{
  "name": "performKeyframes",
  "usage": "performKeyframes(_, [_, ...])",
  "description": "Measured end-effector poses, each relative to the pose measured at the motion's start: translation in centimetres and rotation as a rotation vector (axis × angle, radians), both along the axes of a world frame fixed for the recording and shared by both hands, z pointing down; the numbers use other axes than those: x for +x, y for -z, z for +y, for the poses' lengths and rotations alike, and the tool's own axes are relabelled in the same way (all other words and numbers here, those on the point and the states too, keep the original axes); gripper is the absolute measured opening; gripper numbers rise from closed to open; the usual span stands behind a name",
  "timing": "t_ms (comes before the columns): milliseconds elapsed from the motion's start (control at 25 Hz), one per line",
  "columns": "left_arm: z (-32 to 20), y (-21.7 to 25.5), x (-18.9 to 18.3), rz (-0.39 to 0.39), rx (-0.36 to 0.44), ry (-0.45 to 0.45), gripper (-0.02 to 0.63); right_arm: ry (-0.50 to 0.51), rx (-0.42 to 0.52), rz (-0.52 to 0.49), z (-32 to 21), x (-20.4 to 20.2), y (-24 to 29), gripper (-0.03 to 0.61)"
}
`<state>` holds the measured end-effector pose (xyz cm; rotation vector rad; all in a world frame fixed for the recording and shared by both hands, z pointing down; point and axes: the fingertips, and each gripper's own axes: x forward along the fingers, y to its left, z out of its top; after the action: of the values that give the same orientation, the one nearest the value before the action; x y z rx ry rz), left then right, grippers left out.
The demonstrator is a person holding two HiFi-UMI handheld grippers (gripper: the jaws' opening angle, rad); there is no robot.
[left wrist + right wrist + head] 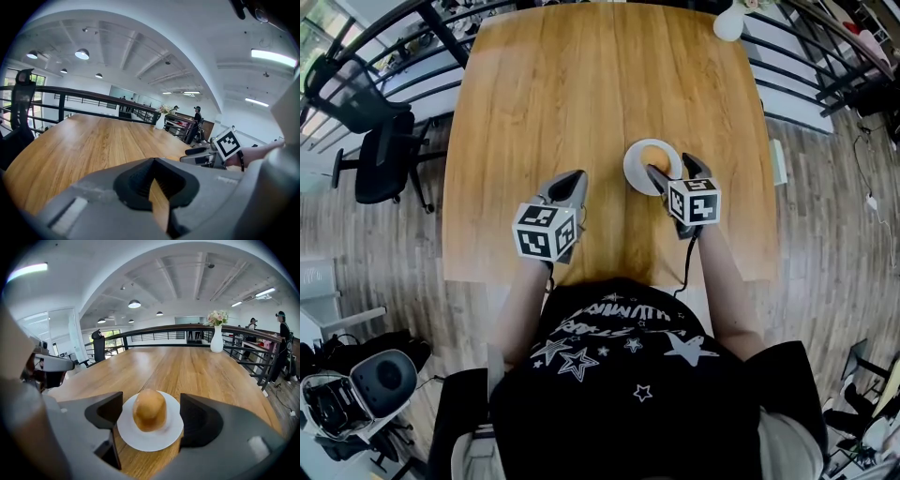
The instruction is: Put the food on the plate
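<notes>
The bun (149, 409) sits upright near the middle of the white plate (140, 440), which lies on the desk (581, 84) toward the person's side. By the look of it the food is already where it belongs, so the risk now is undoing that.

The right gripper (675, 174) hangs over the plate's near side with its 2 fingers (199, 420) spread wide. The bun shows in the gap between them, but they touch neither it nor the plate and hold nothing. If that gripper dips or swings sideways while backing off, 1 finger could clip the bun and roll it off, or catch the rim and slide the light plate.

The left gripper (570, 187) is well apart to the left. Its fingers are closed almost together on nothing, and it poses little threat.
</notes>
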<state>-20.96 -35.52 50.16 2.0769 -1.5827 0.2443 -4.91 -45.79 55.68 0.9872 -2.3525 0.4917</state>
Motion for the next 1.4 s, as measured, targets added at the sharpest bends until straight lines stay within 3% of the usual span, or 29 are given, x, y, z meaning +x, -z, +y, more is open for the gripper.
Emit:
performKeyframes(320, [1.9,1.3,1.7,-0.003,0.025,0.011,0.002,-0.002,0.033,-0.043,1.4,1.2,2.4,0.339])
performKeyframes(680, [5.2,1.8,4.0,-0.012,0.042,0.027,0.002,-0.013,0.081,-0.056,4.0,3.8,3.8,0.238])
performKeyframes(1000, [8.9,1.5,6.2,-0.016,0.04,0.039,0.002,0.005,0.089,-0.092,8.0,5.2,4.7,0.205])
performKeyframes(1400, [15.1,1.2,9.4,-0.019,0.026,0.059,0.002,-0.01,0.111,-0.119,14.0,8.8,5.5,0.111])
